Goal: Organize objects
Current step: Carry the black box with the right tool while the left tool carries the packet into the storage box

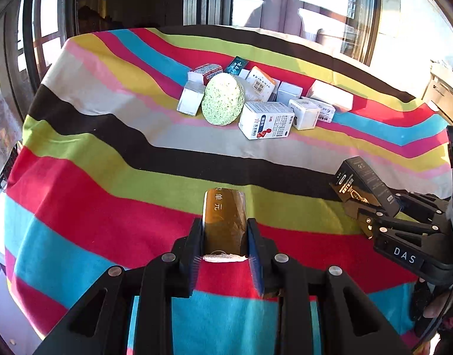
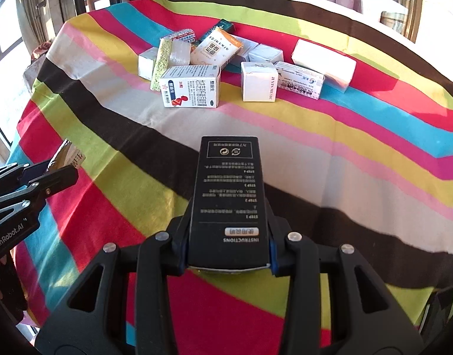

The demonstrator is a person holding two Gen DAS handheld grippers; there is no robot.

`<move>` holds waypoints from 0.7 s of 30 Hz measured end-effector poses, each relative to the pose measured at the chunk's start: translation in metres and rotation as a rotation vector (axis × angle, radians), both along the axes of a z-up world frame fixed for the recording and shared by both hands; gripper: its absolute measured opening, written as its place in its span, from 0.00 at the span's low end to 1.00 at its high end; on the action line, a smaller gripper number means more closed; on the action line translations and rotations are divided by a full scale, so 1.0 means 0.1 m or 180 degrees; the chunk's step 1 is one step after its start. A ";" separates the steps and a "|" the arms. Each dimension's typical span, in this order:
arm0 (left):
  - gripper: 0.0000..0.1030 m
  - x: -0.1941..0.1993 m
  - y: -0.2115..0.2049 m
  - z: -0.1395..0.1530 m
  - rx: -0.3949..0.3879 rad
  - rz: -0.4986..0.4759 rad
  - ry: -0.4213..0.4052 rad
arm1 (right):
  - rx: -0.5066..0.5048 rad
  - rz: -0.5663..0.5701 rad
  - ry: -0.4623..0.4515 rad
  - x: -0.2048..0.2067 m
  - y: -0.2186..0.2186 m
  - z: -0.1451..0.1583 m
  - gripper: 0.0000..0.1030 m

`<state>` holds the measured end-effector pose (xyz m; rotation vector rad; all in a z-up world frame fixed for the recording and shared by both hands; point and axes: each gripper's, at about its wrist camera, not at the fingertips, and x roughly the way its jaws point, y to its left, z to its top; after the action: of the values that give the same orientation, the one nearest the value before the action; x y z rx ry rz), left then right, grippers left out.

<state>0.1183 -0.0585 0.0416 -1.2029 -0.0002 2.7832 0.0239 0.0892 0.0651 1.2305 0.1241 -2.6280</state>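
Observation:
My left gripper (image 1: pixel 225 224) is shut on a golden-brown box (image 1: pixel 225 216) with white characters, held over the red and green stripes near the table's front. In the right wrist view this gripper (image 2: pixel 53 171) enters from the left edge with the golden-brown box (image 2: pixel 67 156) in it. My right gripper (image 2: pixel 229 216) is shut on a long black box (image 2: pixel 229 189) with white print, and it points toward the pile. From the left wrist view, the right gripper (image 1: pixel 364 219) and its black box (image 1: pixel 364 182) are at the right edge.
A pile of several small white cartons (image 1: pixel 266 119) and a green speckled sponge (image 1: pixel 223 100) lies at the far middle of the striped tablecloth (image 1: pixel 93 207). A long white box (image 2: pixel 324 63) lies at the pile's right. Windows stand behind the table's far edge.

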 end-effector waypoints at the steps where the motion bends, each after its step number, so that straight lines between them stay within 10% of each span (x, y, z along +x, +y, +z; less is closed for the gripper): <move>1: 0.29 0.09 -0.03 0.02 -0.0009 -0.0010 0.0018 | -0.0035 0.0015 0.0016 0.09 -0.01 0.01 0.42; 21: 0.29 1.21 -0.77 -0.02 0.0064 0.0364 -0.0092 | 0.0030 0.1075 0.0113 1.09 -1.10 0.29 0.42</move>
<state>0.2397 -0.1357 0.0400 -1.2771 -0.1026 2.8548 0.1332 -0.0210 0.0945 1.0599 0.3210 -2.3586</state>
